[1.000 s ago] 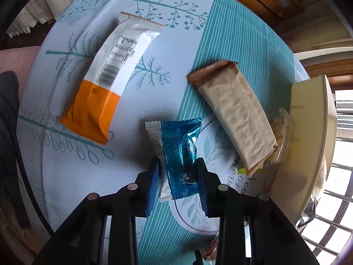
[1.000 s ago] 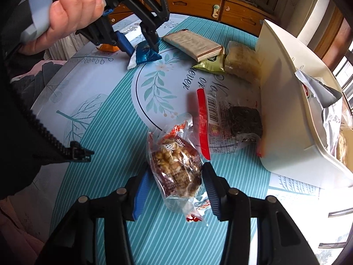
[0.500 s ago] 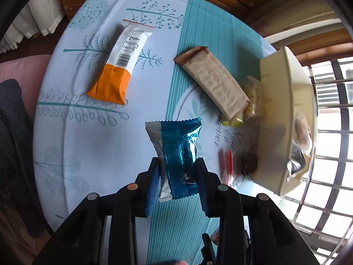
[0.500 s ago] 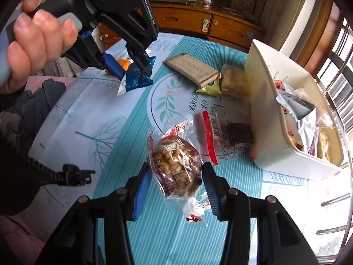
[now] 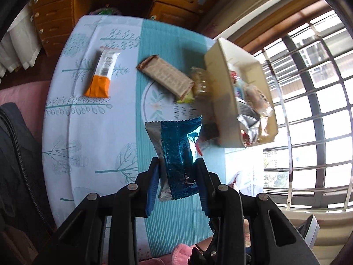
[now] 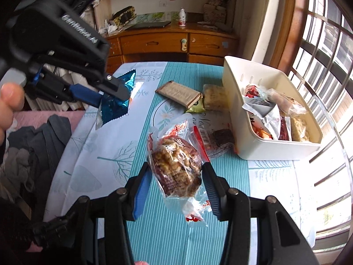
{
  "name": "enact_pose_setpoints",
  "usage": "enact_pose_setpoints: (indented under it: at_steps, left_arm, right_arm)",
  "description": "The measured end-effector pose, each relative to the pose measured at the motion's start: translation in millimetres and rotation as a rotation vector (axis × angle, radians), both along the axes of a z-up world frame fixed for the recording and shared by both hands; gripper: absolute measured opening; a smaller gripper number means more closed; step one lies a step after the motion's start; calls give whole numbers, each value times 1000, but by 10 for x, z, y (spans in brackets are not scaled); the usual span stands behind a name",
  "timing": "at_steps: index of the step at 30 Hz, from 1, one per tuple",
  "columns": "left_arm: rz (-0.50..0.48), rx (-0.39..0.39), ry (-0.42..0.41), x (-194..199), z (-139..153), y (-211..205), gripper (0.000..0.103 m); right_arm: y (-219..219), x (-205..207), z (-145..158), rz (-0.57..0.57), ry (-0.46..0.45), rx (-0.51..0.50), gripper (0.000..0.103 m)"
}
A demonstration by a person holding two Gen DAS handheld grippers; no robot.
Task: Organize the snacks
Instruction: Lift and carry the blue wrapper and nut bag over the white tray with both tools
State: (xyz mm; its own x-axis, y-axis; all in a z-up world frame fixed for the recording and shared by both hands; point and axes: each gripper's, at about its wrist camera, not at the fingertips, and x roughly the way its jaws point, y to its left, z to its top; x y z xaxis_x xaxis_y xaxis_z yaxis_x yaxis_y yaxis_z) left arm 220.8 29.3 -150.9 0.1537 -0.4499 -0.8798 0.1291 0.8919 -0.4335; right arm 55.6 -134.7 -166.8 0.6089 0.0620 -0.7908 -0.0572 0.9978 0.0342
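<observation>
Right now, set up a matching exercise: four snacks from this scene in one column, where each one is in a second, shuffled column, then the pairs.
Things:
1. blue foil packet
2. clear bag of brown clusters
3. orange and white bar
4. silver wrapper

Places:
A. lying alone on the tablecloth
B. inside the cream bin
C. clamped in the left gripper
D. clamped in the right gripper

Pairs: 1-C, 2-D, 3-A, 4-B

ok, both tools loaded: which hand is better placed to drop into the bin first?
Right, probably. The right tool grips the clear bag of brittle close beside the cream bin. The left tool grips the blue foil packet over the table's far side, farther from the bin.
</observation>
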Motion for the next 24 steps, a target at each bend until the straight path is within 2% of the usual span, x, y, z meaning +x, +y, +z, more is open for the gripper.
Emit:
enact_pose_setpoints:
  at_steps: [7, 11, 15, 24]
  left_arm:
    - [-73, -53, -122, -238, 337, -288, 31]
    - [-86, -99, -179, -342, 503, -507, 31]
    - [-102, -113, -237, -427, 658, -791, 31]
    - [-88, -113, -283, -535, 805, -1437, 31]
  right_arm:
    - [-166, -109, 208, -41, -34, 20, 48]
    - [-360, -160, 284, -58, -48, 33, 48]
    - [-611, -175, 368, -51, -60, 50, 48]
    - [-1216, -82, 489, 19, -77, 71, 48]
